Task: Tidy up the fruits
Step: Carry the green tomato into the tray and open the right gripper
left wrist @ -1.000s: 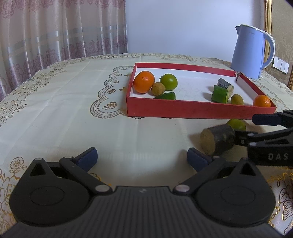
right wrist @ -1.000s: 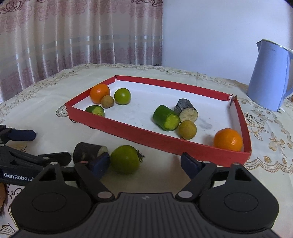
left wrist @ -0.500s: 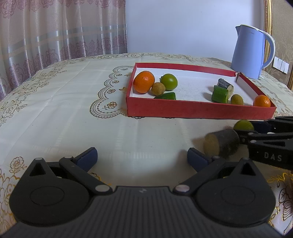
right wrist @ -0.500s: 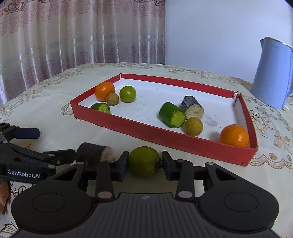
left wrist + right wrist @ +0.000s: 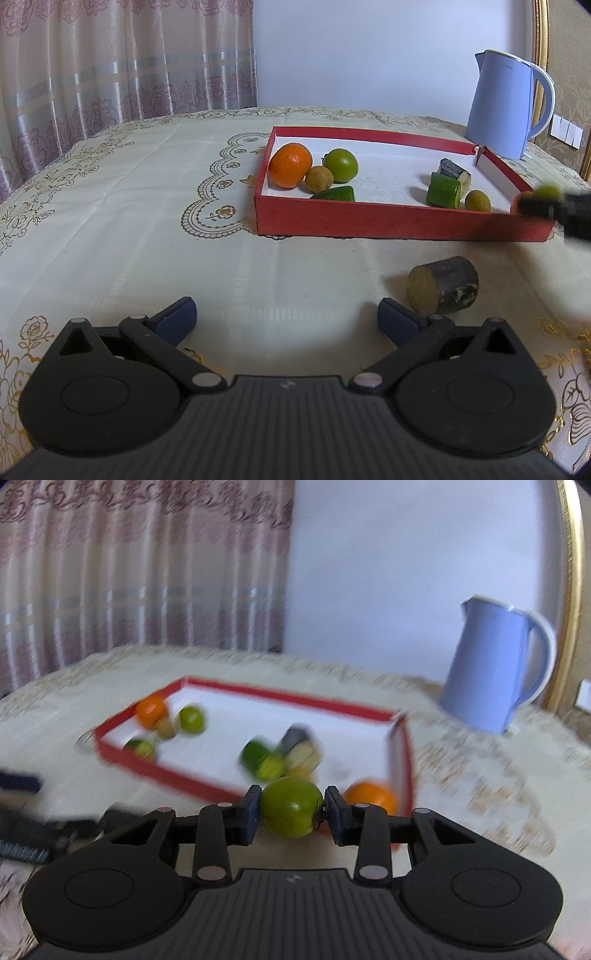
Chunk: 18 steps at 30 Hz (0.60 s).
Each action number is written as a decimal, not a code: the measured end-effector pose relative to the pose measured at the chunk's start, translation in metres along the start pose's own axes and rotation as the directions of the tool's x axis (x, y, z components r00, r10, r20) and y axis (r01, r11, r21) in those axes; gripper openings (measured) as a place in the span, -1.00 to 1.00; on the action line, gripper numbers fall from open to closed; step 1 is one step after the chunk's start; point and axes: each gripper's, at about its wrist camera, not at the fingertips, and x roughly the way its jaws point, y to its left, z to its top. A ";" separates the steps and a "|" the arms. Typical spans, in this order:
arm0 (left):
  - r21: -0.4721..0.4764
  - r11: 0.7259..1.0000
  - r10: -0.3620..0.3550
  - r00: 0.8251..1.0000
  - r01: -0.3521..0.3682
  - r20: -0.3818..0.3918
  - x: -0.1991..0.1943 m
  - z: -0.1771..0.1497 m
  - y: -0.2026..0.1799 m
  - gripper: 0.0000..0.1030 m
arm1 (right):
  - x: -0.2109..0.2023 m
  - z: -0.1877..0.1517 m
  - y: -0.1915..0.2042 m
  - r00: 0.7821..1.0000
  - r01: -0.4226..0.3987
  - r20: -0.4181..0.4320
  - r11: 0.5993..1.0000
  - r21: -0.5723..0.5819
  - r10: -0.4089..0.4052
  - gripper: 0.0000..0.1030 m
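My right gripper (image 5: 291, 812) is shut on a round green fruit (image 5: 291, 806) and holds it off the table, just in front of the red tray's near wall (image 5: 177, 775). In the left wrist view that fruit (image 5: 548, 191) shows blurred at the right edge, above the tray's (image 5: 388, 220) right corner. Inside the tray lie an orange (image 5: 290, 165), a green fruit (image 5: 341, 165), a brown fruit (image 5: 319, 179), cucumber pieces and a second orange. A dark sugarcane piece (image 5: 443, 285) lies on the cloth beside my left gripper's right fingertip. My left gripper (image 5: 287, 318) stands open over the cloth, with nothing between its fingers.
A light blue kettle (image 5: 504, 109) stands behind the tray's far right corner. The table carries a cream embroidered cloth (image 5: 129, 221). Curtains hang behind at the left. The right wrist view is motion-blurred.
My right gripper shut on the green fruit beside the sugarcane piece, then lifted it up and toward the tray. The sugarcane piece stays on the cloth. My left gripper has not moved.
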 end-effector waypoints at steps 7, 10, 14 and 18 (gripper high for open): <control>0.000 1.000 0.000 1.000 0.000 0.000 0.000 0.000 0.000 1.00 | 0.055 0.029 -0.026 0.992 0.119 -0.042 0.993 0.013 -0.118 -0.29; 0.000 1.000 0.000 1.000 0.000 0.000 0.000 0.000 0.000 1.00 | 0.077 0.030 -0.034 0.988 0.130 -0.087 0.991 0.026 -0.127 -0.30; 0.000 1.000 0.000 1.000 0.000 0.000 0.000 0.000 0.000 1.00 | 0.098 0.028 -0.037 0.982 0.139 -0.133 0.990 0.020 -0.135 -0.29; 0.000 1.000 0.000 1.000 0.000 0.000 0.000 0.000 0.000 1.00 | 0.109 0.023 -0.037 0.978 0.139 -0.158 0.990 0.019 -0.134 -0.30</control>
